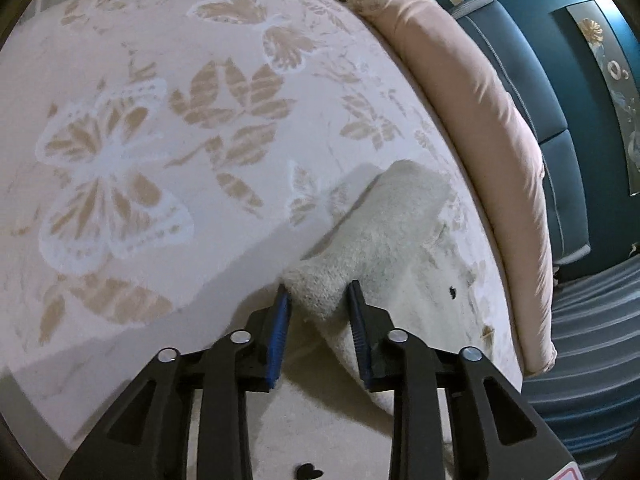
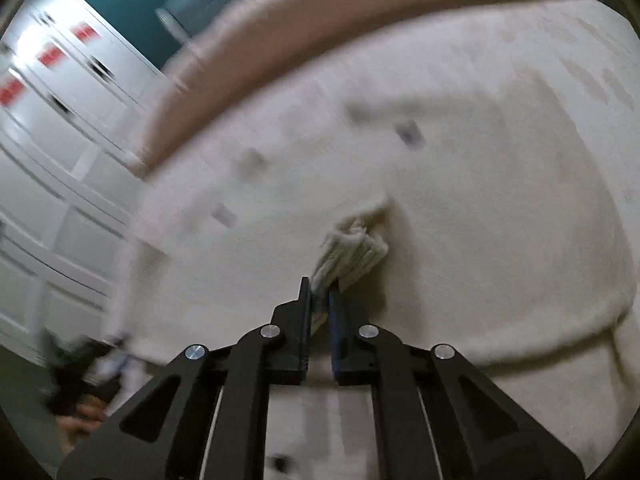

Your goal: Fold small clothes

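A cream fleece garment [image 1: 384, 232] with small black hearts lies on the bed in the left wrist view. One fold of it rises off the bed into my left gripper [image 1: 319, 292], whose blue pads [image 1: 282, 320] are shut on that fold. In the blurred right wrist view the same cream garment [image 2: 480, 200] fills most of the picture. My right gripper [image 2: 320, 292] is shut on its bunched ribbed cuff [image 2: 356, 244], and the fabric puckers just beyond the cuff.
The bedspread [image 1: 120, 140] is white with beige butterflies and leaves. A long pink bolster [image 1: 480, 120] runs along the bed's right edge, with a teal padded wall [image 1: 520, 60] behind it. White wardrobe doors [image 2: 60, 120] stand at the left of the right wrist view, dark clutter [image 2: 80, 380] below them.
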### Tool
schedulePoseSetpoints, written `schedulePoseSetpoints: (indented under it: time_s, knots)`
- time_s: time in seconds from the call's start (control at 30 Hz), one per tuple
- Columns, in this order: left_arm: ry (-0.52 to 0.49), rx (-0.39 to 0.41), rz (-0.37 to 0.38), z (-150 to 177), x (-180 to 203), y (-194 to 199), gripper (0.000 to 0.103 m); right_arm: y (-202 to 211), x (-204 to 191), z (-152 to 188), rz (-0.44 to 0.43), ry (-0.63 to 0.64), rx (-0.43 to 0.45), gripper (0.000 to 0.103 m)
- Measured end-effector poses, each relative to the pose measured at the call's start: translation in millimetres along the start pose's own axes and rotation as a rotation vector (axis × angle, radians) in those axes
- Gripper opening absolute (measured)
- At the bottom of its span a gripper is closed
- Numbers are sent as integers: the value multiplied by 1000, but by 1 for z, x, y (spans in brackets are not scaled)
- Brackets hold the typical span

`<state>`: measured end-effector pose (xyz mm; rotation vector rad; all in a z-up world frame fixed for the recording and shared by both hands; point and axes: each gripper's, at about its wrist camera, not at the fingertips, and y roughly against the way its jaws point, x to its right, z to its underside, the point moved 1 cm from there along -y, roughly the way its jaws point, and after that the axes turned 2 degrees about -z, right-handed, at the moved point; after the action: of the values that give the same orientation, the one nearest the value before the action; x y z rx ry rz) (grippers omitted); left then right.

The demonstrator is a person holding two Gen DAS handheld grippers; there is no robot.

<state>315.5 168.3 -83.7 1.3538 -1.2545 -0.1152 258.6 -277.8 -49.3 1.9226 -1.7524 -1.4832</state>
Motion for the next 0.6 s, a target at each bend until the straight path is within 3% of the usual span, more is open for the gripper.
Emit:
schedulePoseSetpoints:
  time_s: [0.1, 0.17, 0.23, 0.3, 0.37, 0.43, 0.6]
  knots:
    - [-44, 14, -8, 1, 2, 3, 19, 58, -19, -18, -73, 45, 184, 5]
    - [-75, 6, -23, 6, 4, -1, 9, 79, -9, -20, -11, 69, 267, 5]
    - [-108, 0, -54, 12, 7, -7, 8, 64, 27, -19, 137, 54, 218, 5]
    - [-117, -19, -83, 20, 7, -18, 8, 28, 74, -9, 246, -13, 53, 5]
    - [-103, -14, -85, 25, 6, -17, 8, 19, 92, 2, 249, -28, 7, 5]
    - [-87, -10, -71, 29, 9, -6, 7, 21, 93, 6, 235, -19, 19, 5]
    - [-54, -35, 40, 53, 23, 20, 7, 21, 95, 7, 203, -47, 27, 5]
